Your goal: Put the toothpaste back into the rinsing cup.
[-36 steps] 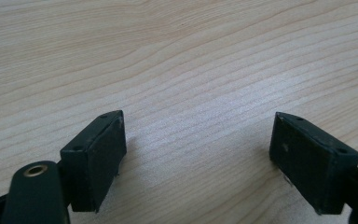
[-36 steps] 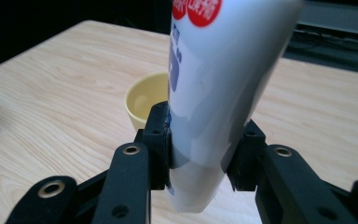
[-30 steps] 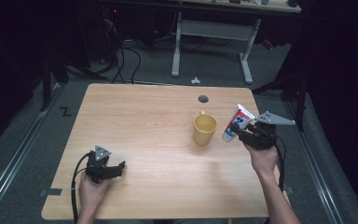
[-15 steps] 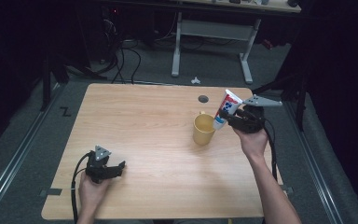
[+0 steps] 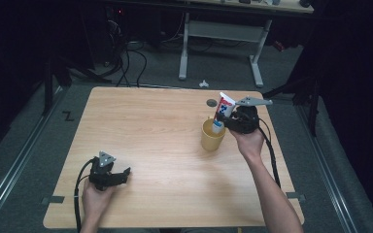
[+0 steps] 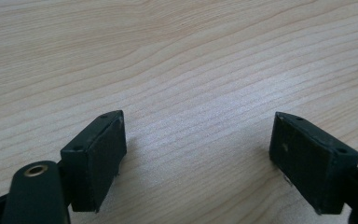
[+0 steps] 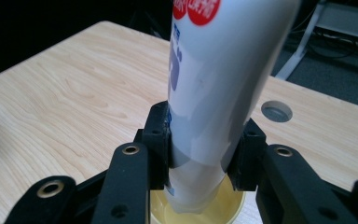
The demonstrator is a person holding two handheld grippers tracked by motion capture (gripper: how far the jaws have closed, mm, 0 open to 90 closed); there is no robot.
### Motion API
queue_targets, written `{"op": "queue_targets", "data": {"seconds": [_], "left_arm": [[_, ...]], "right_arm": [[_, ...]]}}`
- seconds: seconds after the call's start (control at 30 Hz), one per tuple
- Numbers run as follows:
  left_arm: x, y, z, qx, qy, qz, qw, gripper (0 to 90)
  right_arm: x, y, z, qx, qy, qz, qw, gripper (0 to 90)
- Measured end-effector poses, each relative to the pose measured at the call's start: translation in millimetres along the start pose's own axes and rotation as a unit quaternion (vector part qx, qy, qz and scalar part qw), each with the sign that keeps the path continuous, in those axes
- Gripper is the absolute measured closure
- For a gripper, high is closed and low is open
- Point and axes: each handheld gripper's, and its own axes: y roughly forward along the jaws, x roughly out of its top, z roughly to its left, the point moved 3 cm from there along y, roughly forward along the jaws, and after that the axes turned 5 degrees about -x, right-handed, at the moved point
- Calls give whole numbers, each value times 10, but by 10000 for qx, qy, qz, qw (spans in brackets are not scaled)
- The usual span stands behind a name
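A white toothpaste tube with red and blue print stands upright, and my right gripper is shut on its lower part. In the right gripper view the black pads press both sides of the tube, whose bottom end hangs just inside the mouth of a yellow cup. The yellow cup stands on the wooden table, right of centre. My left gripper rests on the table near the front left, open. Its jaws stand wide apart over bare wood in the left gripper view.
A round cable hole sits in the table behind the cup. Behind the table are a white desk frame and cables on the dark floor. A rail runs along the floor to the left.
My right gripper has carried the tube leftward, from beside the cup to over it, with the tube's bottom end now in the cup's mouth. The left gripper has stayed still.
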Motion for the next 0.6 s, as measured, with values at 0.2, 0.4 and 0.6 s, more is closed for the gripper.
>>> {"op": "queue_targets", "data": {"seconds": [0.2, 0.4, 0.6], "left_arm": [[0, 0, 0, 0, 1, 1, 10000, 192], [0, 0, 0, 0, 1, 1, 10000, 192], [0, 0, 0, 0, 1, 1, 10000, 192]], "right_arm": [[-100, 176, -6, -12, 88, 148, 9999, 652], [-137, 281, 29, -21, 22, 215, 9998, 651], [-169, 351, 56, -29, -29, 287, 9996, 649]]}}
